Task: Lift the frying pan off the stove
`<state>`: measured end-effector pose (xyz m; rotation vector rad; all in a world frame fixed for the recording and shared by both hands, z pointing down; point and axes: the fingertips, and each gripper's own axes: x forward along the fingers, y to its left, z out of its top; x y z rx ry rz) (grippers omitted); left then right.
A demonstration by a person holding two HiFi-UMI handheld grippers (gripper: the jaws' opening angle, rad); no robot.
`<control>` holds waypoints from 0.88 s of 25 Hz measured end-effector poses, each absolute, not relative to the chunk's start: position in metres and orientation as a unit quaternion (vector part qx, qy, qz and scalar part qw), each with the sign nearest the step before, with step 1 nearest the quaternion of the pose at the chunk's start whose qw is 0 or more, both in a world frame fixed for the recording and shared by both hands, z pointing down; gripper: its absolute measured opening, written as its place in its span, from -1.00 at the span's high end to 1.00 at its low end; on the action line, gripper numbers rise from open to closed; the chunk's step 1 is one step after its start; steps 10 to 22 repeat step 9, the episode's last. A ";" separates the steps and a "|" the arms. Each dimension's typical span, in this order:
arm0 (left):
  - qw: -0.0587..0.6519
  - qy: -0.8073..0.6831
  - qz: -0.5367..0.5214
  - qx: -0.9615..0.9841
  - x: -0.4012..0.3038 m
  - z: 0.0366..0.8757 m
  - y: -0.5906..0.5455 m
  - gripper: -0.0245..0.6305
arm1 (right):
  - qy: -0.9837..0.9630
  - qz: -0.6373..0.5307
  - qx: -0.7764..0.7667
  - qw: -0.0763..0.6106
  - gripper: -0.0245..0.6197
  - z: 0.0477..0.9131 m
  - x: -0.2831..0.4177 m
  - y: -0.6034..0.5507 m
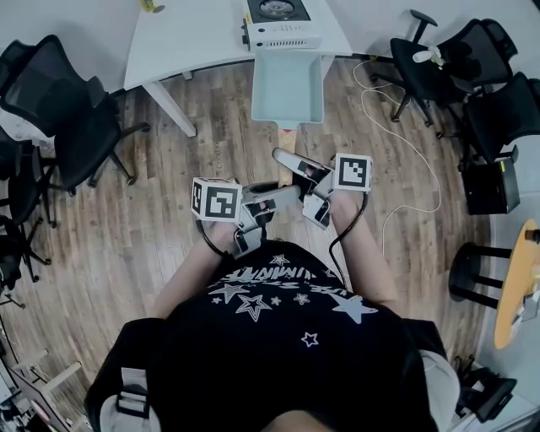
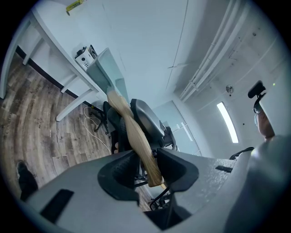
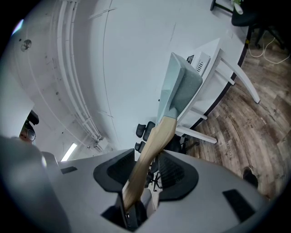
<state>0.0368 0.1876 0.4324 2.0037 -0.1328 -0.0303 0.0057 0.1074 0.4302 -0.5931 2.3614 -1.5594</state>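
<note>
Pale-green frying pan (image 1: 287,89) held in the air by two tools, clear of the stove (image 1: 283,25).
The square pan sits out in front of the white bench (image 1: 202,38), above the wooden floor (image 1: 169,219), while the stove stands behind it on the bench top. The left tool (image 2: 148,166) is clamped on the wooden handle (image 2: 136,136) near its end. The right tool (image 3: 145,175) also grips the handle, which runs up between its jaws to the pan.

Open-plan office, black mesh swivel chairs (image 1: 59,110) around a long white worktop (image 1: 194,34), wood-plank floor (image 1: 152,219), ceiling strip light (image 2: 226,122) overhead
</note>
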 end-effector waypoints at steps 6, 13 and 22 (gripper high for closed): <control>0.534 -0.053 -0.013 0.844 0.039 0.435 0.203 0.50 | 0.819 -0.524 -0.202 0.116 0.41 0.432 0.006 0.123; 0.531 -0.053 -0.015 0.846 0.042 0.433 0.207 0.50 | 0.822 -0.520 -0.202 0.116 0.41 0.432 0.009 0.126; 0.531 -0.053 -0.015 0.846 0.042 0.433 0.207 0.50 | 0.822 -0.520 -0.202 0.116 0.41 0.432 0.009 0.126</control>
